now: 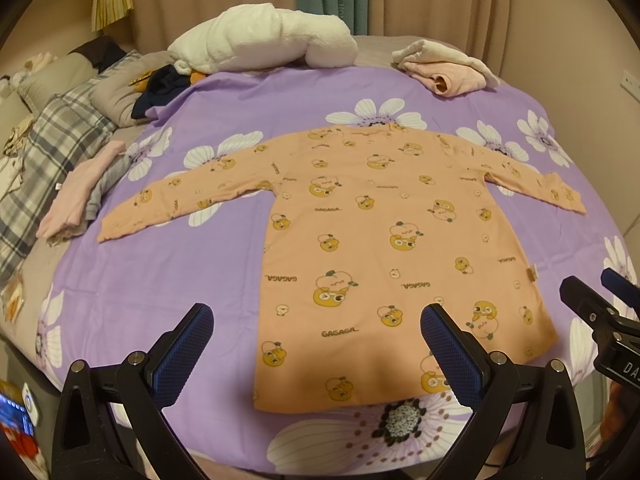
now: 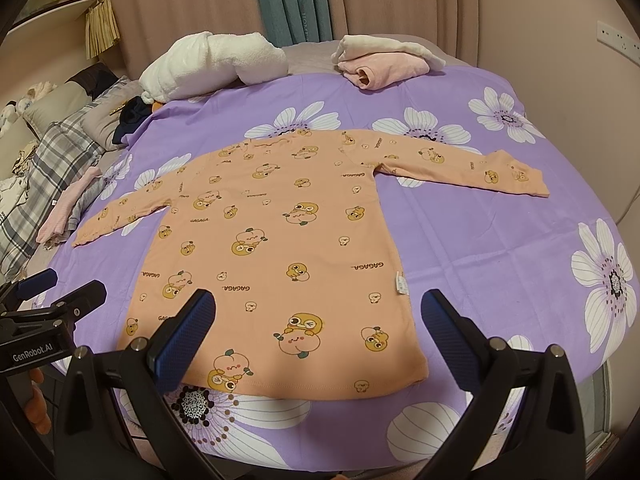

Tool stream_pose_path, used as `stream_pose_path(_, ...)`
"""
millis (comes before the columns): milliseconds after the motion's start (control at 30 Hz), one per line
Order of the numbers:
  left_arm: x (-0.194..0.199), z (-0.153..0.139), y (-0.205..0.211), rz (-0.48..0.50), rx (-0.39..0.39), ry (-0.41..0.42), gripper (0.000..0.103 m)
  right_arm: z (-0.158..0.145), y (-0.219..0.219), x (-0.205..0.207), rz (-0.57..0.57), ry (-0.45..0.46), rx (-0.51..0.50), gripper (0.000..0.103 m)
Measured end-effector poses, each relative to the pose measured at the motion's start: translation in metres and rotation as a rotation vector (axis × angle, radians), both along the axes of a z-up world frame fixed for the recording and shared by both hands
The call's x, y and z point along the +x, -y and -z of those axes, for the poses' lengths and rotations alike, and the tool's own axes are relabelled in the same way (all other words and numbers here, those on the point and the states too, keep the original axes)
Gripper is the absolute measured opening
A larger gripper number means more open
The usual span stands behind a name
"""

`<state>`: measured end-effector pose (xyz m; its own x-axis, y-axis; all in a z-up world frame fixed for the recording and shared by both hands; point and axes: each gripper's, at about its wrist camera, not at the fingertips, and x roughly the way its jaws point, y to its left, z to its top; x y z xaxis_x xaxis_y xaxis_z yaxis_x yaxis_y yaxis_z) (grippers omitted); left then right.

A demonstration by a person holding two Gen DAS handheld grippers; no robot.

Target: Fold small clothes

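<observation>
A small peach long-sleeved shirt [image 1: 372,240] [image 2: 276,232] with cartoon prints lies flat on the purple flowered sheet [image 1: 180,280] [image 2: 480,240], both sleeves spread out, hem toward me. My left gripper [image 1: 316,316] hovers open above the hem's left part, nothing between its blue pads. My right gripper [image 2: 320,304] hangs open over the hem's right part, empty too. Each gripper shows at the edge of the other's view: the right gripper [image 1: 596,284], the left gripper [image 2: 64,284].
A white fluffy blanket [image 1: 260,40] [image 2: 216,60] and a folded pink and cream pile [image 1: 444,68] [image 2: 384,60] lie at the bed's far side. Folded pink and grey clothes [image 1: 84,196] [image 2: 68,208] sit at the left edge beside a plaid cover [image 1: 48,152]. Curtains hang behind.
</observation>
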<state>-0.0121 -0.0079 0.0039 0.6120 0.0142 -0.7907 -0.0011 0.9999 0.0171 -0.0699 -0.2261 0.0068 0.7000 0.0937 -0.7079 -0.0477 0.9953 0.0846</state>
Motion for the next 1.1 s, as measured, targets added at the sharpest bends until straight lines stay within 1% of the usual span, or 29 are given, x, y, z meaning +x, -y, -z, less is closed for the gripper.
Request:
stream_pose_path(767, 0.001, 0.005, 0.002, 0.002, 0.008, -0.006, 0.102, 0.000, 0.001, 0.000, 0.001, -0.002, 0.003, 0.103)
stream_pose_path(933, 0.003, 0.008, 0.004, 0.005, 0.008, -0.016, 0.102, 0.007, 0.000, -0.001, 0.007, -0.009, 0.009, 0.103)
stream_pose_path(1033, 0.006, 0.010, 0.006, 0.010, -0.004, -0.023, 0.102, 0.011, 0.004, 0.001, 0.013, -0.015, 0.014, 0.103)
stream_pose_path(1100, 0.010, 0.011, 0.006, 0.022, -0.037, -0.027, 0.102, 0.011, 0.009, 0.003, 0.018, -0.016, 0.027, 0.103)
